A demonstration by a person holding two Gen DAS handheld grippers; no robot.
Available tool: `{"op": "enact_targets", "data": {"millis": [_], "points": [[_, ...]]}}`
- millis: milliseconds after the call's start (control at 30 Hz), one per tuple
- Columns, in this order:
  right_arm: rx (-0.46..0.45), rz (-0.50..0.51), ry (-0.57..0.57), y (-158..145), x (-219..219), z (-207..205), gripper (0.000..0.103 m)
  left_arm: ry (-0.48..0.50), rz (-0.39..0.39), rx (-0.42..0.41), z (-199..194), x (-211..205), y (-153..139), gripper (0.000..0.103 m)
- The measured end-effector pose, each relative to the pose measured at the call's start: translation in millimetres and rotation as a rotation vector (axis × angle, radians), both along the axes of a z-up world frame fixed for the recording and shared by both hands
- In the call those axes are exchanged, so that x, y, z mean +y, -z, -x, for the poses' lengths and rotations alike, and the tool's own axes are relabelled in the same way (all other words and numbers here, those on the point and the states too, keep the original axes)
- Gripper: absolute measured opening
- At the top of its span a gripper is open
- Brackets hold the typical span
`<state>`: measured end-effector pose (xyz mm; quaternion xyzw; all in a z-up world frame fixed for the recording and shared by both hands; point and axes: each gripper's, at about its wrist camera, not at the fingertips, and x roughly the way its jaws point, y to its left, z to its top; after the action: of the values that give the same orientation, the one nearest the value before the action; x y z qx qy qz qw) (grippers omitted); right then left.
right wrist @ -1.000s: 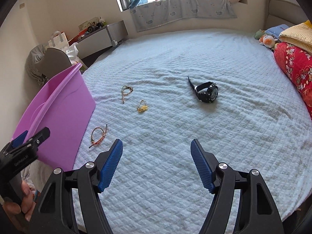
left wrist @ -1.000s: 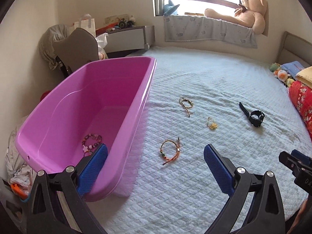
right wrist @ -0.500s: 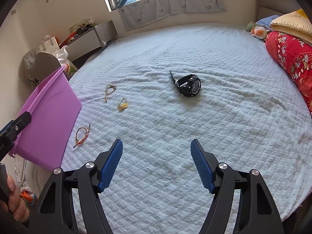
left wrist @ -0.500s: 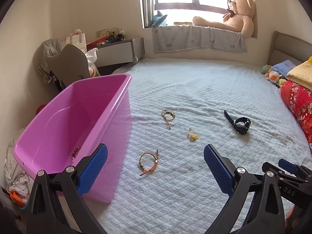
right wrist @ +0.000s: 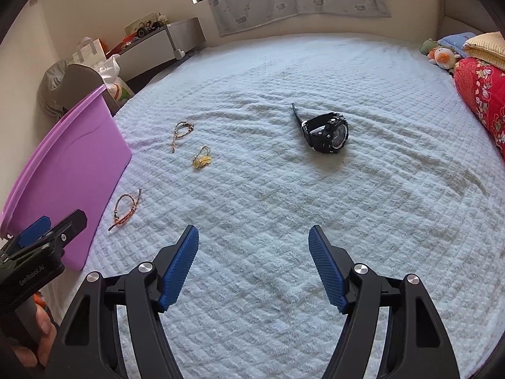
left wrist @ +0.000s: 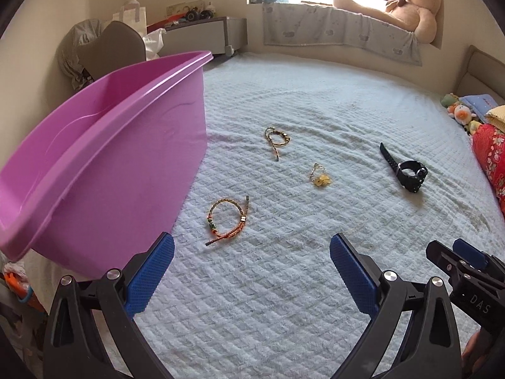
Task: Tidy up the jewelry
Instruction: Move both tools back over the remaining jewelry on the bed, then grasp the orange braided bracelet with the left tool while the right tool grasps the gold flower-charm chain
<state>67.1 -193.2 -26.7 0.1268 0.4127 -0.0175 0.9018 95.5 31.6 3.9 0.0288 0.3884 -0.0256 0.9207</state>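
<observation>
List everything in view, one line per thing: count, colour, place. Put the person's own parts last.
bin: 1, purple-pink, left edge of the bed
orange bracelet: 1, orange braided cord, on the bedspread beside the bin
brown bracelet: 1, brown-gold cord, farther up the bedspread
yellow charm: 1, yellow on a thin chain, between the bracelets and the watch
watch: 1, black, mid-bedspread, right of the charm
bedspread: 1, pale blue-white quilted, covers the bed
teddy bear: 1, beige, on the window sill
red quilt: 1, red floral, right edge
left gripper: 1, black with blue pads, open, empty
right gripper: 1, black with blue pads, open, empty
</observation>
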Motion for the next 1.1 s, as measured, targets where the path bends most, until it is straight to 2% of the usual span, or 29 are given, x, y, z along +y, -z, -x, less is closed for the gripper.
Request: {"op": "enact_targets", "data": {"millis": [233,433,633,1100], "points": [[0.019,0.02,-0.074,20.0,4.8,-40.1,0.069,-0.119,0.016,0.073,-24.6,0.9,40.0,0.097],[0.034,0.032,-0.194,36.6,21.2,-77.9,0.069,-0.197,0.001,0.102,-48.7,4.7,65.1,0.097],[0.008,0.057,-0.244,42.1,31.3,-108.5,0.069,-0.257,-0.003,0.106,-66.7,10.3,78.2,0.097],[0.023,0.06,-0.344,62.8,42.0,-163.2,0.069,-0.338,0.02,0.138,-95.5,13.0,98.3,0.097]]}}
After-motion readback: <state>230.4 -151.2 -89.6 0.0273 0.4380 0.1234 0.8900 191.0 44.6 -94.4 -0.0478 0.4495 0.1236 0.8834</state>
